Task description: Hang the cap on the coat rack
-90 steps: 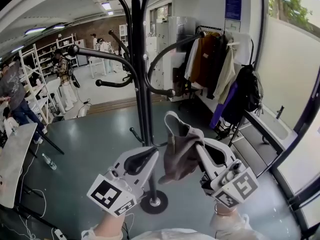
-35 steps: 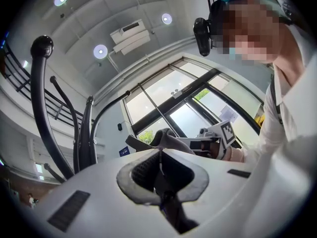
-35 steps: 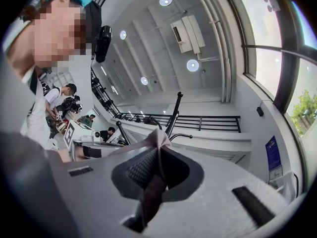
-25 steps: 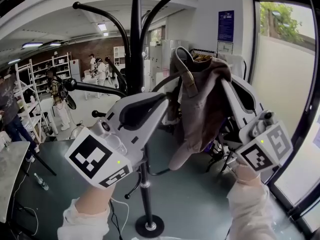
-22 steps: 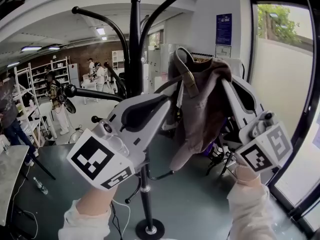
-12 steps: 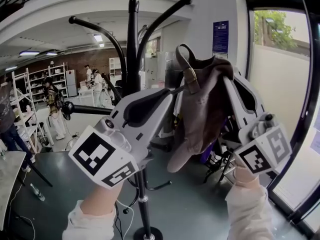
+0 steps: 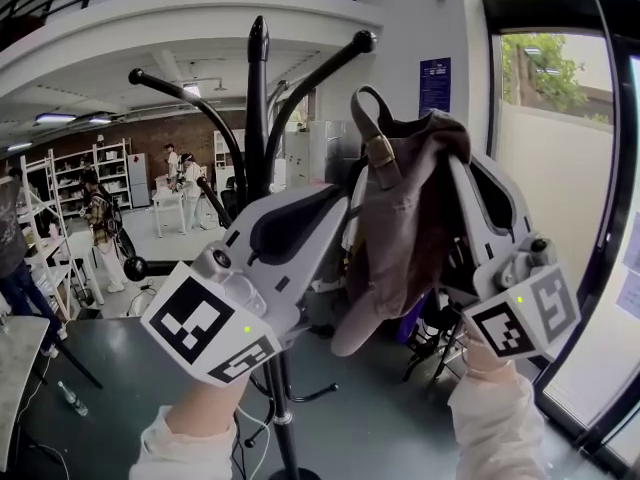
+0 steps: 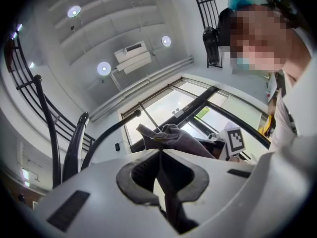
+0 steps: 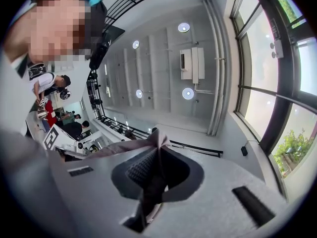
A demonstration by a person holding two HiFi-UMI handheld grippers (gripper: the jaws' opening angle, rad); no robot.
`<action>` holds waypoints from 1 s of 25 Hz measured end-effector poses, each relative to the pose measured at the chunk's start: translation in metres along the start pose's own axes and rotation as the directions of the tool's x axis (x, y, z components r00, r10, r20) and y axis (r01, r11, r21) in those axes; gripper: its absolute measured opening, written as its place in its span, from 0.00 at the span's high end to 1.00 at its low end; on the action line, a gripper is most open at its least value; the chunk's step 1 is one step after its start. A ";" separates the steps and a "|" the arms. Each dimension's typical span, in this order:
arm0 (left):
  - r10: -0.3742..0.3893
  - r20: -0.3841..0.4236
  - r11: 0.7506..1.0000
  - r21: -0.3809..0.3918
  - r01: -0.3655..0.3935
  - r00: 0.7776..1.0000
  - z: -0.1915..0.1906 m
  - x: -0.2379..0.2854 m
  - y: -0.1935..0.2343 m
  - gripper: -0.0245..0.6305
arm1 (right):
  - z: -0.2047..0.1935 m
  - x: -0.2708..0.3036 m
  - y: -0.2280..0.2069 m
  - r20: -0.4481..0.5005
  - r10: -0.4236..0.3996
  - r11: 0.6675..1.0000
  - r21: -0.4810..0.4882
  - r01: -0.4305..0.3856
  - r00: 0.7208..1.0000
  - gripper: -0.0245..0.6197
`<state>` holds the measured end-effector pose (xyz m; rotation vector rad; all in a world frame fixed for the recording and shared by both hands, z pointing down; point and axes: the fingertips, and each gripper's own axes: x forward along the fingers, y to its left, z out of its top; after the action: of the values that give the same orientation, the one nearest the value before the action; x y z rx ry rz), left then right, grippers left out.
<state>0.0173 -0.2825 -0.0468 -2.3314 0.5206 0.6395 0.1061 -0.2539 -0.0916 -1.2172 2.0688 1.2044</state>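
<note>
**Cap raised to hook height**

Over the last few seconds both tools have carried the cap (image 7: 405,218) up from low beside the coat rack (image 7: 258,98) pole. Left tool (image 7: 338,192) pinches one edge and right tool (image 7: 455,160) pinches the other. The cap hangs between them, beside the upper hook (image 7: 320,73). Not yet hung; the hooking step looks close.

- Left tongs (image 7: 338,196) are raised high and angled up and to the right, jaws pressed together on the cap (image 7: 400,218).
- Right tongs (image 7: 455,158) are raised alongside and angled up and to the left, jaws pinching the same cap.
</note>
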 end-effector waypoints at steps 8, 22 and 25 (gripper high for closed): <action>-0.004 0.001 1.000 0.010 0.004 1.000 0.008 0.007 0.005 0.93 | 0.018 0.008 -0.013 0.060 -0.027 1.000 0.014 0.026 0.998 0.94; -0.009 0.015 1.000 -0.004 0.009 1.000 0.013 0.016 0.006 0.93 | 0.065 0.012 -0.028 0.177 -0.050 0.998 -0.024 0.055 0.983 0.94; -0.011 0.026 1.000 -0.006 0.011 1.000 0.015 0.011 0.007 0.93 | 0.076 0.017 -0.025 0.220 -0.019 1.000 -0.002 0.020 0.975 0.94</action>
<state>0.0181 -0.2794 -0.0669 -2.3274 0.4943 0.6657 0.1156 -0.2028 -0.1548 -1.0508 1.8887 1.2739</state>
